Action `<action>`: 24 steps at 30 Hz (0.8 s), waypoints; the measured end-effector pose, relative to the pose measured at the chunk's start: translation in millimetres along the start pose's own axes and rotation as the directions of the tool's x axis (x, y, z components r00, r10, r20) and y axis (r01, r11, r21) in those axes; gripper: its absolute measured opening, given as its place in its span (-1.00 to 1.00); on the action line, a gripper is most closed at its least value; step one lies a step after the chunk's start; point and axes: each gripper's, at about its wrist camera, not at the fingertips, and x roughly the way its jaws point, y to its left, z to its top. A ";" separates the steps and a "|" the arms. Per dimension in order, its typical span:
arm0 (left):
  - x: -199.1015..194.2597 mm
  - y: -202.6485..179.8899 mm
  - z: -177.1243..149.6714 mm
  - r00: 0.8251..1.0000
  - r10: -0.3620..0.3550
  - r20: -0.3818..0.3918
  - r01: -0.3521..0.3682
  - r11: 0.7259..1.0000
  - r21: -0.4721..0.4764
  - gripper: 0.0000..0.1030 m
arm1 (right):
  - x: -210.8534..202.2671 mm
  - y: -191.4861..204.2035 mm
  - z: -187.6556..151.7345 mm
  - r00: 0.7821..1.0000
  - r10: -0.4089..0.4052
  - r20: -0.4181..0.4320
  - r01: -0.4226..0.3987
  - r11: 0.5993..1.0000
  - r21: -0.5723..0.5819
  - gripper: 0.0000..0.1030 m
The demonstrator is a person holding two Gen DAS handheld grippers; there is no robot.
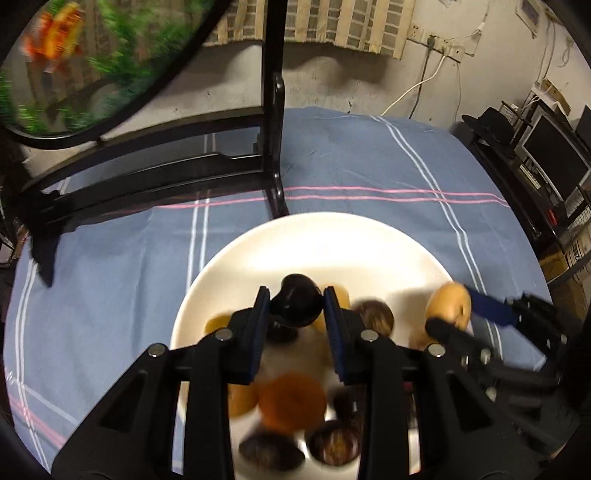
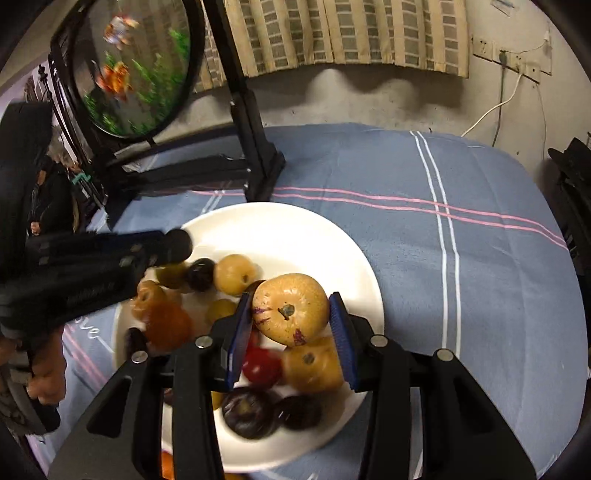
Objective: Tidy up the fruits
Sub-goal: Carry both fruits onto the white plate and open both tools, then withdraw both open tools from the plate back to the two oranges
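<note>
I pinched a dark plum [image 1: 295, 306] in my left gripper [image 1: 296, 308] and a tan pear [image 2: 291, 308] in my right gripper [image 2: 291, 314] over the white plate [image 2: 295, 229], and judged each next needed its own clear spot.

Place: it looked like a lived-in room of a home, doubling as a work corner.
Bench: a blue striped cloth [image 2: 406, 258] covered it.
Wall: stained plaster [image 1: 351, 81], a checked curtain [image 2: 332, 33], sockets with trailing cables [image 1: 439, 46].
Decoration: a round fish-tank picture [image 2: 136, 70] in a black stand.
Corner: monitors on a dark rack [image 1: 550, 155], a black hat [image 1: 487, 123].
</note>
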 end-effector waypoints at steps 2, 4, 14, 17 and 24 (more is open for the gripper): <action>15.0 1.2 9.5 1.000 0.002 -0.011 -0.002 1.000 -0.004 -0.21 | 5.3 -3.0 0.6 1.000 -0.002 -0.007 0.002 1.000 0.008 0.02; 20.3 0.9 13.0 1.000 0.020 -0.003 -0.020 1.000 -0.002 -0.04 | 1.0 -5.0 -0.7 0.999 -0.006 0.042 0.005 1.000 0.018 0.25; -22.9 18.5 -12.6 0.999 0.039 0.025 -0.038 0.999 -0.034 0.17 | -47.4 9.6 -15.7 0.993 0.028 0.116 -0.033 0.998 0.045 0.25; -53.4 20.7 -35.9 0.998 0.061 0.025 -0.060 0.997 -0.038 0.29 | -74.3 20.1 -31.8 0.989 0.047 0.137 -0.056 0.996 0.067 0.25; -105.6 14.9 -101.9 0.995 0.098 -0.002 -0.098 0.992 -0.080 0.44 | -130.0 54.9 -87.9 0.989 0.071 0.126 -0.079 0.995 0.055 0.25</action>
